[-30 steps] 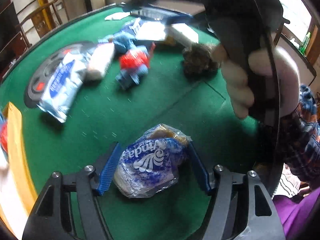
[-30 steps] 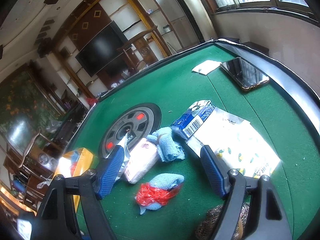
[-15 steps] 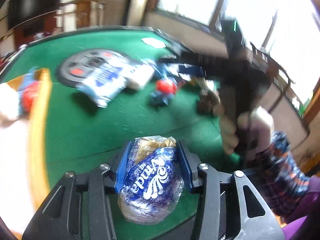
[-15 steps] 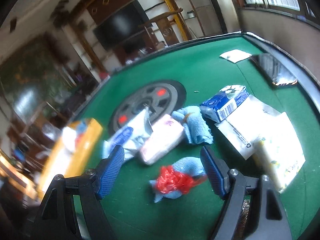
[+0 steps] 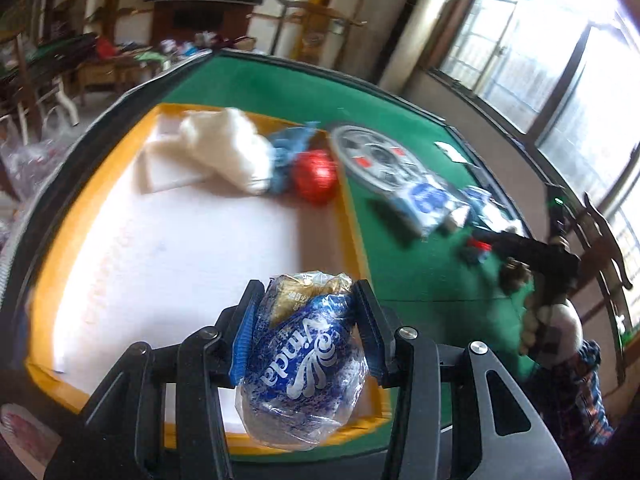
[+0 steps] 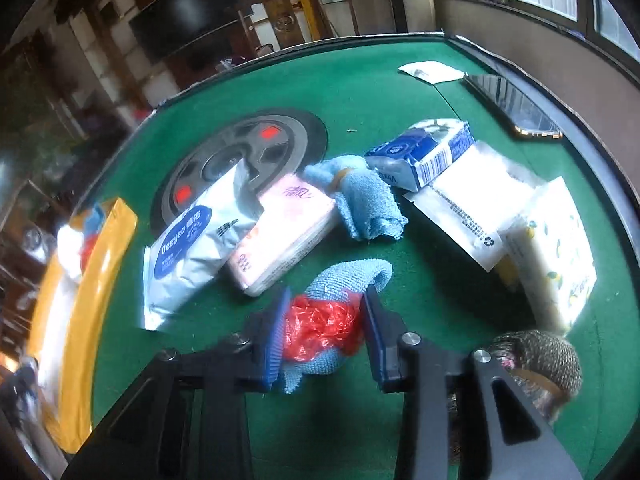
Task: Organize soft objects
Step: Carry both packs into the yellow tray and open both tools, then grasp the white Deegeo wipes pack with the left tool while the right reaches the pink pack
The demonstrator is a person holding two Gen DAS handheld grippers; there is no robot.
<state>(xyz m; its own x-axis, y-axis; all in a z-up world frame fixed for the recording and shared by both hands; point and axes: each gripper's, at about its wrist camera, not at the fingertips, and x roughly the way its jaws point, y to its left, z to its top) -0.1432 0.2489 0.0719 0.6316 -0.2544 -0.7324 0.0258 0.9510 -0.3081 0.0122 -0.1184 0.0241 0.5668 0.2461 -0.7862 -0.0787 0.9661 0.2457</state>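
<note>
Left gripper [image 5: 304,320]: jaws clenched on a blue Vinda tissue pack [image 5: 304,364], held at lower centre of the left wrist view, above the near right corner of a yellow-rimmed tray [image 5: 48,264] with a white floor. Far end of the tray, upper centre of frame: a white fluffy wad [image 5: 228,152], a blue cloth [image 5: 290,146] and a red mesh ball [image 5: 316,176], bunched together against the far right rim. Right of the tray on the green tabletop [image 5: 420,276]: a grey round disc [image 5: 372,160], then a white-and-blue wipes pouch [image 5: 424,200]. View is blurred. At right edge, a hand [image 5: 548,328] with a plaid sleeve holds the other gripper.

Right gripper [image 6: 324,324]: jaws closing, a red mesh ball wrapped in a blue cloth [image 6: 320,328] between them at lower centre of the right wrist view, pads touching both sides of it. Just beyond, left to right: wipes pouch [image 6: 192,240], pink tissue pack [image 6: 284,228], a 2nd loose blue cloth [image 6: 360,200], blue tissue box [image 6: 424,152], flat white bag [image 6: 472,204], white pack with lemon print [image 6: 552,252]. Lower right: a speckled dark knit item [image 6: 540,360]. Upper right: a phone [image 6: 512,104] and a white paper slip [image 6: 432,70]. Tray at left edge.
</note>
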